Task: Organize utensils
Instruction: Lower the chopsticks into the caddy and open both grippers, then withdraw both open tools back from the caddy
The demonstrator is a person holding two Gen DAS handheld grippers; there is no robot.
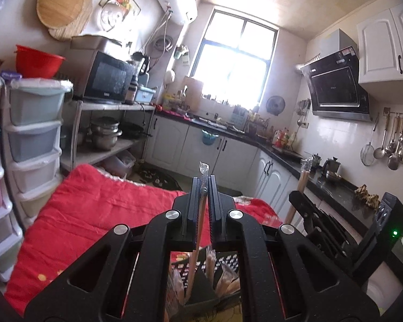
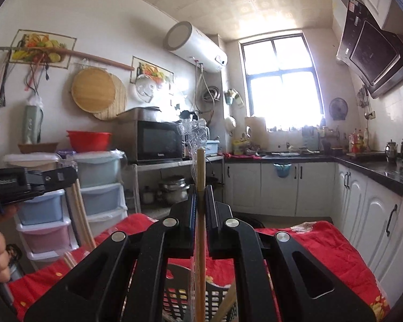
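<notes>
drawer tower (image 1: 35, 134): far left of left gripper, stacked pastel drawers, tight to the red quilt edge
red quilt (image 1: 99, 209): covers the surface under both claws; bare stretch left of left claw, open room there
left gripper (image 1: 203, 185): clamped tight on plastic-wrapped chopsticks (image 1: 203, 177), upright, wrap tip sticks out above the fingers
black slotted basket (image 1: 201, 271): right under left claw, more wrapped utensils stand in it
right gripper (image 2: 200, 196): closed on a wrapped wooden stick (image 2: 200, 166), upright, clear wrap bunched at the top
basket in right view (image 2: 180, 292): below right claw, rim on quilt
cabinets (image 2: 362, 209): right of right claw, close along quilt edge
microwave (image 2: 158, 142): behind, left of the stick; logo unreadable
writing: none legible
</notes>
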